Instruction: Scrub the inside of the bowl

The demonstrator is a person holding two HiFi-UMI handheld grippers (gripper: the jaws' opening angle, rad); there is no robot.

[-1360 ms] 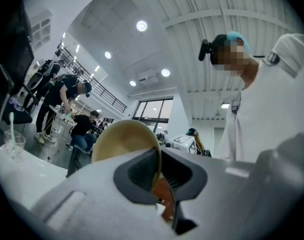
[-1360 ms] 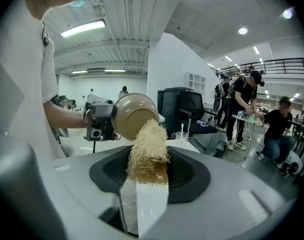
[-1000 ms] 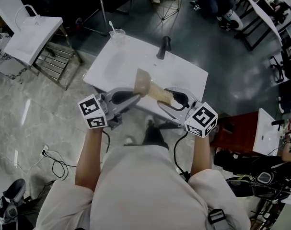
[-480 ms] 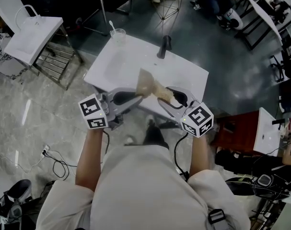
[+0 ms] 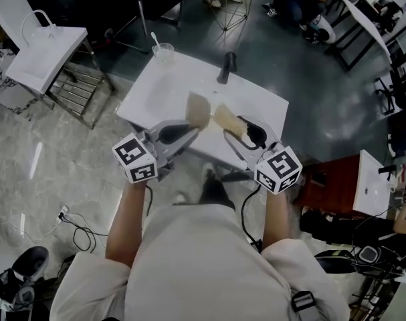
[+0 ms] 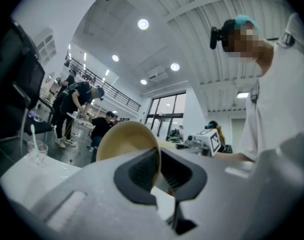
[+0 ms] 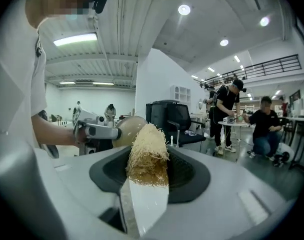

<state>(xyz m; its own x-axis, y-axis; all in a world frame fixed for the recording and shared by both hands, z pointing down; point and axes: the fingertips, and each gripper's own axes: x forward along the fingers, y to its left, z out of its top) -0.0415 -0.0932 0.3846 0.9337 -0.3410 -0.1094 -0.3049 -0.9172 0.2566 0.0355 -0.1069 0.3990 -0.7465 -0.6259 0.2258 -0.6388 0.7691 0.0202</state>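
A tan bowl [image 5: 197, 110] is held on edge above the white table [image 5: 156, 89], its rim pinched by my left gripper [image 5: 191, 128], which is shut on it. In the left gripper view the bowl [image 6: 122, 140] rises just past the jaws of the left gripper [image 6: 157, 167]. My right gripper [image 5: 238, 131] is shut on a pale fibrous scrubber [image 5: 227, 120], which sits a short gap to the right of the bowl. The right gripper view has the scrubber [image 7: 148, 153] upright between the jaws of the right gripper [image 7: 148, 173], with the bowl [image 7: 128, 127] beyond it at the left.
A clear glass with a spoon [image 5: 163, 50] stands at the table's far left corner, and a black upright object [image 5: 227, 66] at its far edge. A white stand [image 5: 42, 53] and a metal rack [image 5: 75, 91] are to the left. Cables [image 5: 75, 226] lie on the floor.
The scrubber was against the bowl's inside; now it has drawn back to the right and a gap shows between them. The bowl has stayed almost in place.
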